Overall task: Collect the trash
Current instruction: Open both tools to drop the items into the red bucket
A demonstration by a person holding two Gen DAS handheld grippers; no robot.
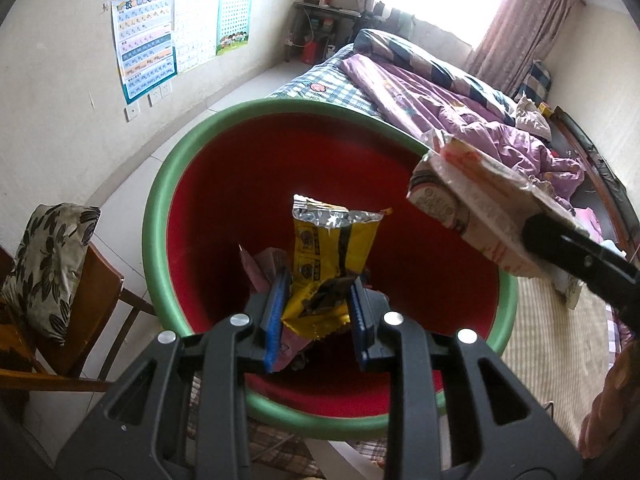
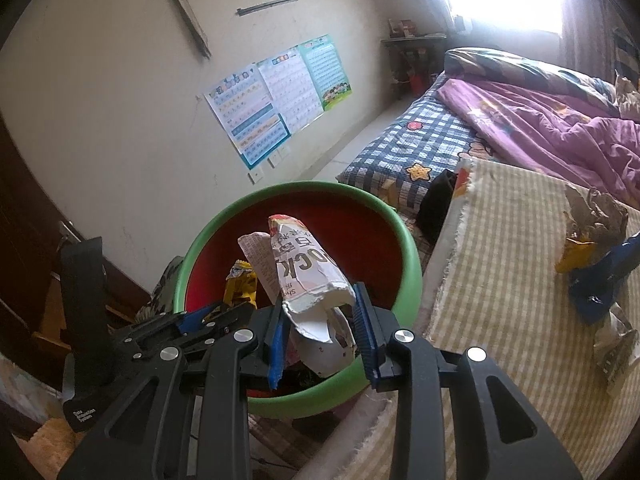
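A red bin with a green rim (image 1: pixel 160 216) stands beside the bed; it also shows in the right wrist view (image 2: pixel 412 276). My left gripper (image 1: pixel 318 308) is shut on a yellow snack wrapper (image 1: pixel 332 240) and holds it over the bin's mouth. A pink wrapper (image 1: pixel 260 268) lies inside the bin behind it. My right gripper (image 2: pixel 324 332) is shut on a crumpled white paper pack (image 2: pixel 304 276), also over the bin. That pack appears in the left wrist view (image 1: pixel 468 200) at the right.
A bed with a purple quilt (image 2: pixel 560 132) and a striped mat (image 2: pixel 508 256) lies to the right. More wrappers and a blue clip (image 2: pixel 600 276) lie on the mat. A wooden chair with a cushion (image 1: pixel 48 268) stands at the left. Posters hang on the wall (image 1: pixel 148 40).
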